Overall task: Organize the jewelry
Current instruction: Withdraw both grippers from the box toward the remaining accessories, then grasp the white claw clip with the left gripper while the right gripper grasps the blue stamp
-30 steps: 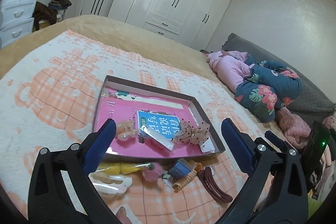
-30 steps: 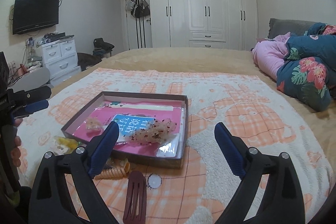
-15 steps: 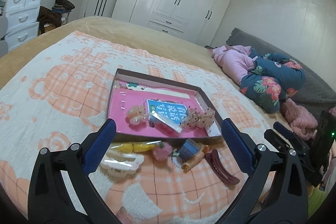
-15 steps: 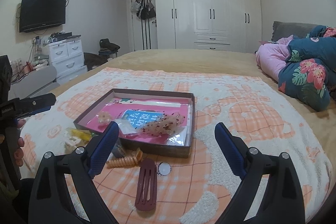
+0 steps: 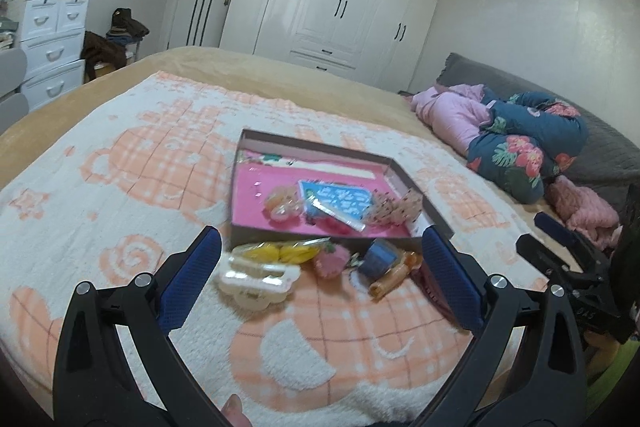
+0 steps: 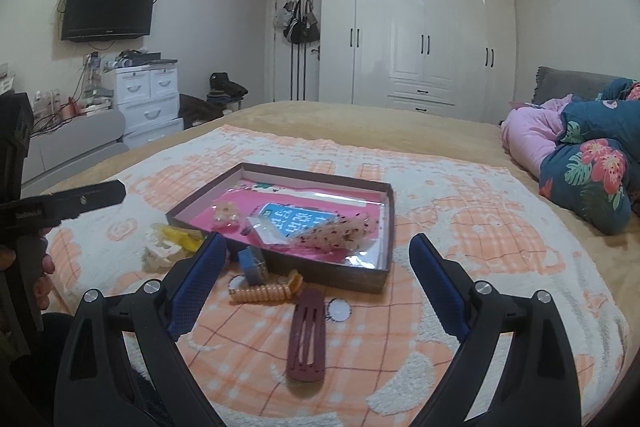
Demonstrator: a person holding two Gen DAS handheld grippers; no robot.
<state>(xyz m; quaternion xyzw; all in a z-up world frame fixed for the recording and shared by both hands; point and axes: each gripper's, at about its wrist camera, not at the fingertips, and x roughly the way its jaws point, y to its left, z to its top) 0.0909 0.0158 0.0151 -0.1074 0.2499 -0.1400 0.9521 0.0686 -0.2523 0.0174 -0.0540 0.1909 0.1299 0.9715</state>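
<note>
A shallow brown box (image 5: 404,179) (image 6: 348,273) with a pink floor lies on the bed blanket and holds a blue card (image 5: 340,201) (image 6: 298,221), a speckled bow (image 6: 340,235) and a peach clip (image 5: 280,201). Loose in front of it lie a white claw clip (image 5: 256,277) (image 6: 160,255), a yellow piece (image 5: 280,251), a pink ball (image 5: 332,261), a blue piece (image 5: 378,259) (image 6: 252,265), an orange coil tie (image 6: 264,291) and a maroon snap clip (image 6: 306,339). My left gripper (image 5: 318,281) and right gripper (image 6: 316,283) both hover open and empty above these loose pieces.
The orange-and-white patterned blanket (image 5: 120,187) covers the bed. Bundled pink and floral bedding (image 5: 516,147) (image 6: 580,155) lies at the right. White drawers (image 6: 144,99) and a grey chair (image 6: 72,147) stand left of the bed, wardrobes behind.
Both grippers have drawn back and lifted from the box, so more of the loose pieces and blanket in front show. The jaws stayed open and nothing was picked up.
</note>
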